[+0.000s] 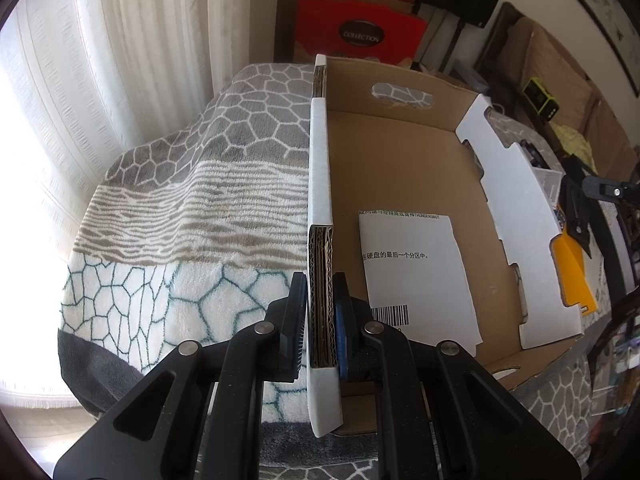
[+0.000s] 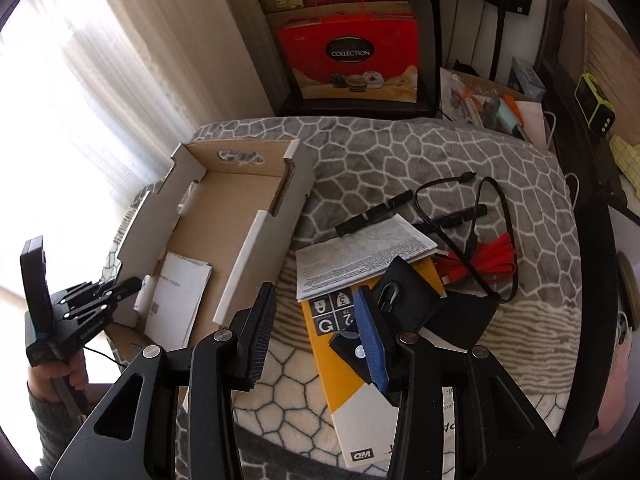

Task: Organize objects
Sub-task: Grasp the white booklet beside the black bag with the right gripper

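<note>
Two jaws, two jobs; my left gripper [image 1: 320, 320] pinches the near side wall of the cardboard box [image 1: 400, 168], one pad outside and one inside, I judge to keep the box steady on the blanket [image 1: 192, 200] while it is filled; my right gripper [image 2: 312, 332] hangs with jaws spread and nothing between them, to the right of the box over the loose things. Inside the box lies one white sheet [image 1: 416, 264] flat on its floor; just right of the box rest a folded leaflet [image 2: 360, 256], a yellow booklet [image 2: 340, 364] and a black pouch [image 2: 404, 292]; beyond them a red cable [image 2: 492, 260] and black cable [image 2: 496, 216]; all still outside.
</note>
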Demonstrator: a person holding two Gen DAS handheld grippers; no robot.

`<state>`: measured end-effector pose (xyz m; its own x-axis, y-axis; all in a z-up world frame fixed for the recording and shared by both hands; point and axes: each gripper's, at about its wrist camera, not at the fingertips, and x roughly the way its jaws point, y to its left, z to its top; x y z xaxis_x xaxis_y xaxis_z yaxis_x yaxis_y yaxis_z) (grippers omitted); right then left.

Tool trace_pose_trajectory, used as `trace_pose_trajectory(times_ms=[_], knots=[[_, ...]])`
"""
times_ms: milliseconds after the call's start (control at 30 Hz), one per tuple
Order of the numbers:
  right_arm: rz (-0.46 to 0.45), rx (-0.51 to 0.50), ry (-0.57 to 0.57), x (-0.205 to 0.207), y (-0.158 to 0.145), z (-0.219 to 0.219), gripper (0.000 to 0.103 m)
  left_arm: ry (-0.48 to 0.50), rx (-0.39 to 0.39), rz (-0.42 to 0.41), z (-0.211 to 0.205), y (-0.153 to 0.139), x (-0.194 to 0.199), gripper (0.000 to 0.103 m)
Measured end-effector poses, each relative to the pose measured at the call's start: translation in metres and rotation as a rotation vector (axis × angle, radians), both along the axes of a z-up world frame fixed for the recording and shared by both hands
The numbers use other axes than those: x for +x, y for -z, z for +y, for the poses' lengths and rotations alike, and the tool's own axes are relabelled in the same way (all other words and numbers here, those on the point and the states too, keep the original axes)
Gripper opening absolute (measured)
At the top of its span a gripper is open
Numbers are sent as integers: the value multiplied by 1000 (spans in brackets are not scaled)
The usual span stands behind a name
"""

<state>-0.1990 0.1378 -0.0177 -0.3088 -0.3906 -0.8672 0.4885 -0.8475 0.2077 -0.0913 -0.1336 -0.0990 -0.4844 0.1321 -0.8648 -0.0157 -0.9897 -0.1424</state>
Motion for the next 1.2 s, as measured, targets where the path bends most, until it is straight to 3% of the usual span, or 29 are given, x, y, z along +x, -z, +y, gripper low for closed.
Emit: trace_pose_trajectory(times_ms=[267,400,533,700,1033,1200], knots=[[2,26,52,-45,3,9,42,-1,-3,-1,1,1,0,11],[-73,20,39,-66,14,9,44,-4,4,-1,1,1,1,11],[-80,108,44,-76,26,6,44,-5,5,-1,1,1,1,11],[-106,126,43,-81,36,12,44,-2,7,-2,0,1,1,12],[-145,115,14,-81,45,4,45,-6,13,-3,0,0,0,12],[-160,27,16,-80,34,5,45,-8,16,-4,-1,1,0,12]])
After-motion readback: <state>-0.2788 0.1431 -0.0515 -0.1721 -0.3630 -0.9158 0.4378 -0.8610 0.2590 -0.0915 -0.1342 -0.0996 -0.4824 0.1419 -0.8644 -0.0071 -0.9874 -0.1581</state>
